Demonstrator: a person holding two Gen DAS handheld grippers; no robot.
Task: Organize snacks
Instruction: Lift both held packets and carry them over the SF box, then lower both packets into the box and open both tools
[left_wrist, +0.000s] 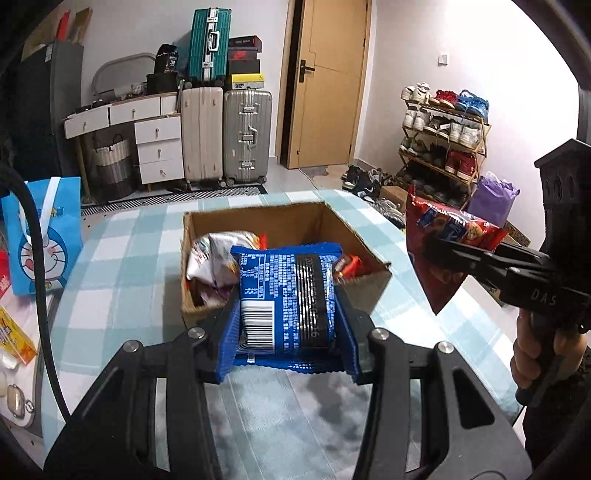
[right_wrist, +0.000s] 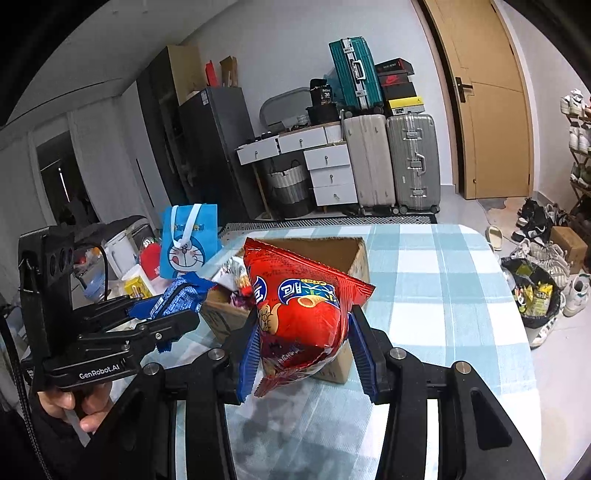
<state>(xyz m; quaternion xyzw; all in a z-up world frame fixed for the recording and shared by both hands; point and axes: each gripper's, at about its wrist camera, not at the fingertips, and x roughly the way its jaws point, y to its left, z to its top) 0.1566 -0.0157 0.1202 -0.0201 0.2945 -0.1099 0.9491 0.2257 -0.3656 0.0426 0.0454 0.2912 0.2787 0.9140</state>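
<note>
Claws clamped on blue packet, red bag, above box.

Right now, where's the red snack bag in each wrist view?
Left wrist: red snack bag at right, clamped in the right hand-held gripper, beside the cardboard box.
Right wrist: red snack bag centre, between the gripper's fingers.
Shared landmark: cardboard box.

Blue snack packet, red snack bag, teal-and-white checked tablecloth, brown cardboard box.
</note>
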